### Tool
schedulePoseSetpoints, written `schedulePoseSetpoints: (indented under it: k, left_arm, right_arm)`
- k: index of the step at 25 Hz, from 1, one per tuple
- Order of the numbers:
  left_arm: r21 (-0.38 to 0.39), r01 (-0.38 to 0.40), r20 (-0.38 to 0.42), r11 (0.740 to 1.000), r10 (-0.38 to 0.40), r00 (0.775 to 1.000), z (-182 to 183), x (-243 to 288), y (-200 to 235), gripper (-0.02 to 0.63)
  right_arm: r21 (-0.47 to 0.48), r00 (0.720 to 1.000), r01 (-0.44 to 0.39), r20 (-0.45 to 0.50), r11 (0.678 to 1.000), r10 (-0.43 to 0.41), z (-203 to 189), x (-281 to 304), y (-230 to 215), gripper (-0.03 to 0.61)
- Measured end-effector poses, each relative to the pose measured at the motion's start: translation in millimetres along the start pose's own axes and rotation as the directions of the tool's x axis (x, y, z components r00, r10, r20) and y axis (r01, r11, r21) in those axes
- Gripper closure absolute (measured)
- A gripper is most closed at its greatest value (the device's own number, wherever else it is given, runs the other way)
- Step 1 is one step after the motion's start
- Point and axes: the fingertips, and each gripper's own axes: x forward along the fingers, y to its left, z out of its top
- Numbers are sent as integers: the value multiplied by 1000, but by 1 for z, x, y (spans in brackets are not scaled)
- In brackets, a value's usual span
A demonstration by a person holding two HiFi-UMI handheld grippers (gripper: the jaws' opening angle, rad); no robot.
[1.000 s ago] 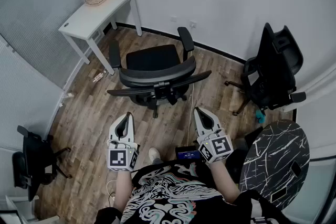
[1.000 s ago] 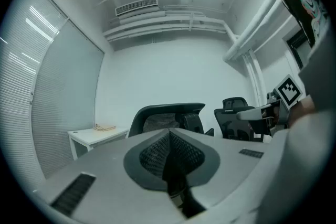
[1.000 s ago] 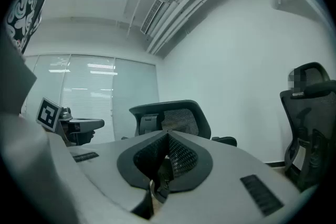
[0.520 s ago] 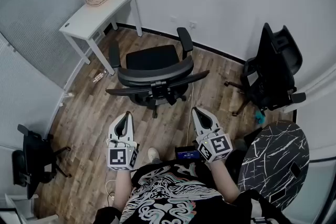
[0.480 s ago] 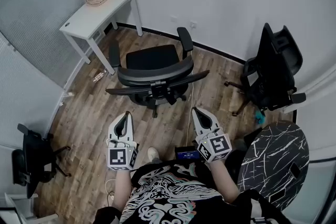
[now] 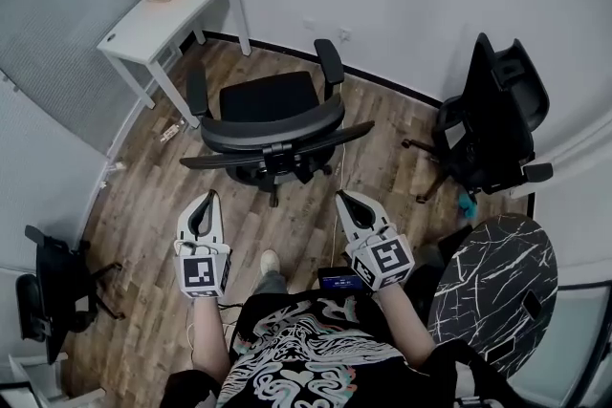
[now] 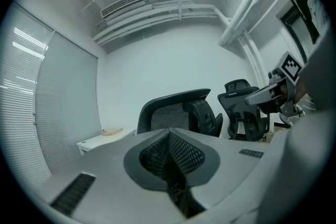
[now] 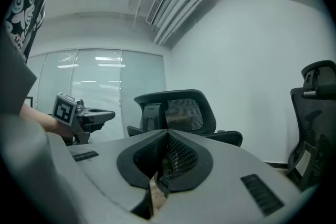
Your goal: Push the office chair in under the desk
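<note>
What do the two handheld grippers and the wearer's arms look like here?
Both the left gripper and right gripper are pale grey tapered shells with a black mesh-textured recess; each carries a cube of black-and-white square markers. The person wears a black top with white swirls.

No legible text, brand or number in any view. Square black-and-white markers on left hand-held gripper [image 6: 205,200] and right hand-held gripper [image 6: 343,199]: patterns, no characters. Screen of small device [image 6: 340,280], lower centre of head view: unreadable.
</note>
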Motion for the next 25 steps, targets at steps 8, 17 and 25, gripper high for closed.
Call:
schedulePoseSetpoints:
  k: [8,17,25]
  left_arm:
    - [101,103,-66,990,-97,993,-26,39,24,581]
    - [204,191,-91,960,-176,980,-36,54,61,501]
    - [272,349,-153,897,-318,936,-50,74,77,414]
  right_arm:
    - [20,997,70,-37,997,-69,-6,30,2,555]
    - [58,999,46,-26,997,-45,-5,78,26,539]
    - [87,995,100,-28,991,-98,-6,104,26,495]
